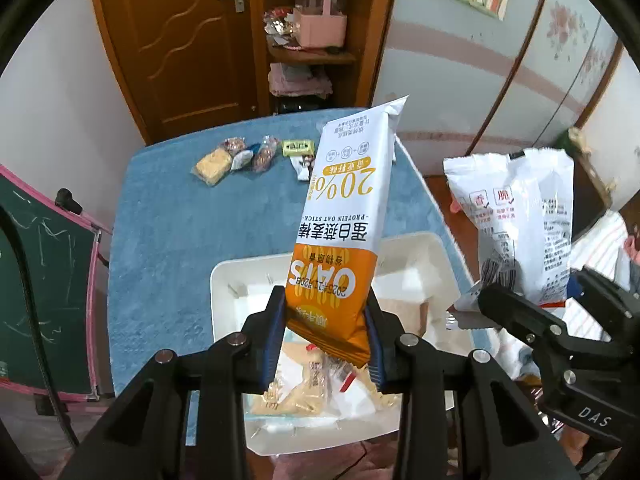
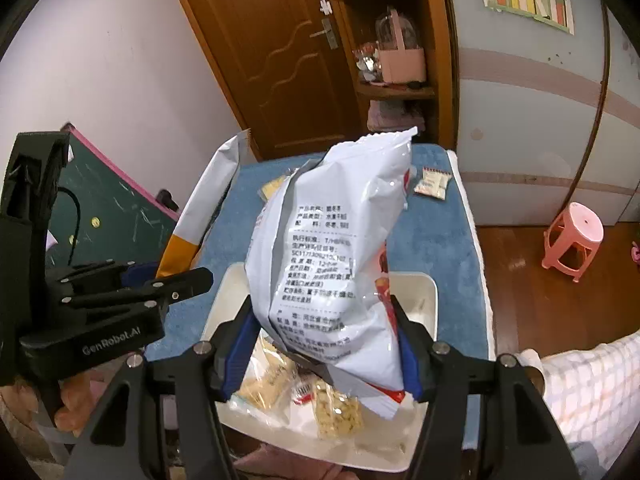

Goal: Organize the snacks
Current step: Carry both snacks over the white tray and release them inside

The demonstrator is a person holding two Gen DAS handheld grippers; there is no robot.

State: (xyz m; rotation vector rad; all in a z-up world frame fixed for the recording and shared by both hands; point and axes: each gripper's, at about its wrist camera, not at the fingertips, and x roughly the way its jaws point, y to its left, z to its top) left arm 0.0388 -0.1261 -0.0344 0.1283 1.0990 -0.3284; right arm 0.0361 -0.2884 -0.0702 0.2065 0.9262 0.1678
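Two snack packs being held above the white tray (image 1: 224,280), which is sitting near the front edge of the blue-covered table (image 1: 168,208). The left gripper (image 1: 326,344) is clamping its pads on the orange lower end of the oat stick pack (image 1: 348,200); the pack is standing up and leaning toward the table's far right corner. The right gripper (image 2: 326,344) is squeezing the bottom of the white puffed bag (image 2: 332,248), its jaws standing partway apart because the bag's bulk is filling them.

Handling, as judged: both packs are appearing light and air-filled, with glossy film that is likely slipping under a loose pinch. The oat stick pack is looking fairly stiff and is keeping its shape from an end grip. The puffed bag is soft and crumpling at the pads; its contents are probably crushing easily, so the sealed seam is offering the safer hold.

Small wrapped snacks (image 2: 276,384) are lying in the tray beneath both packs. Further loose snacks (image 1: 236,158) are lying near the table's far edge, and one small packet (image 2: 433,183) is lying toward its far right corner.
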